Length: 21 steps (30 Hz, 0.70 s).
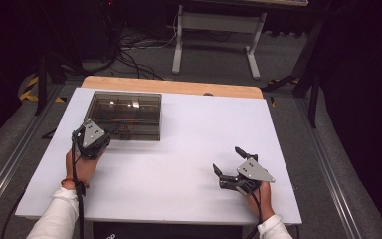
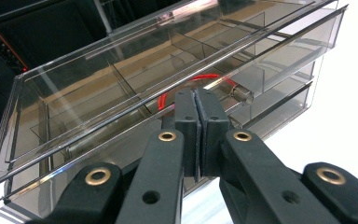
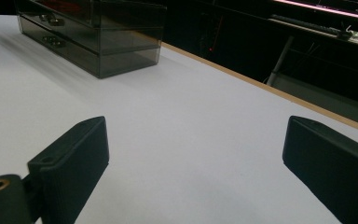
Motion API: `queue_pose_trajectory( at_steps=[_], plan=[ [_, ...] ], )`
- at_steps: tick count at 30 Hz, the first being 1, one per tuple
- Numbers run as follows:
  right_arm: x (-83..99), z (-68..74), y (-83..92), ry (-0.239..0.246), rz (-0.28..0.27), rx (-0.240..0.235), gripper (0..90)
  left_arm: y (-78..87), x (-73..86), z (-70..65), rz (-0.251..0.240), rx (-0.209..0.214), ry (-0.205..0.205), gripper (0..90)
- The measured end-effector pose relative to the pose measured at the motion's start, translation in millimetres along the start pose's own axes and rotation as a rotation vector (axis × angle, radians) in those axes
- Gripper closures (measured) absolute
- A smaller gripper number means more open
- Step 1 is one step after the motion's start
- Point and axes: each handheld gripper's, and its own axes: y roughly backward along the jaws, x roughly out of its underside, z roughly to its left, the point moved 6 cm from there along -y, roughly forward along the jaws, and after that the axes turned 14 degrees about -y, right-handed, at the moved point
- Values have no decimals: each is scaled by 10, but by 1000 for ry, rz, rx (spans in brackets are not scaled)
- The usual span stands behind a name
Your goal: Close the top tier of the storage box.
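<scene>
A smoky clear plastic drawer box [image 1: 127, 114] stands at the table's far left. In the left gripper view the box [image 2: 121, 84] shows its dividers and a red ring [image 2: 209, 76] inside. My left gripper [image 2: 196, 100] is shut, jaws pressed flat together, tips at the box's front beside a round handle [image 2: 241, 94]; I cannot tell if anything thin is pinched. From above, the left gripper [image 1: 113, 133] touches the box's front left. My right gripper [image 1: 227, 160] rests open on the table at the near right, nothing between its jaws [image 3: 196, 135]; the box [image 3: 98, 37] lies far ahead.
The white tabletop [image 1: 189, 139] has a wooden strip [image 1: 179, 87] along its far edge. Beyond it stand a white desk frame [image 1: 214, 35] and loose cables on the floor. Metal rails run along both sides of the table.
</scene>
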Motion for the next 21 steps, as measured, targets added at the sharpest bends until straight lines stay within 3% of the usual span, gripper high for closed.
queue_pose_trajectory(
  at_steps=[21],
  plan=[
    [8, 4, -9, 2, 4, -1, 78, -60, 2, 25, -1, -6, 16, 884]
  ],
)
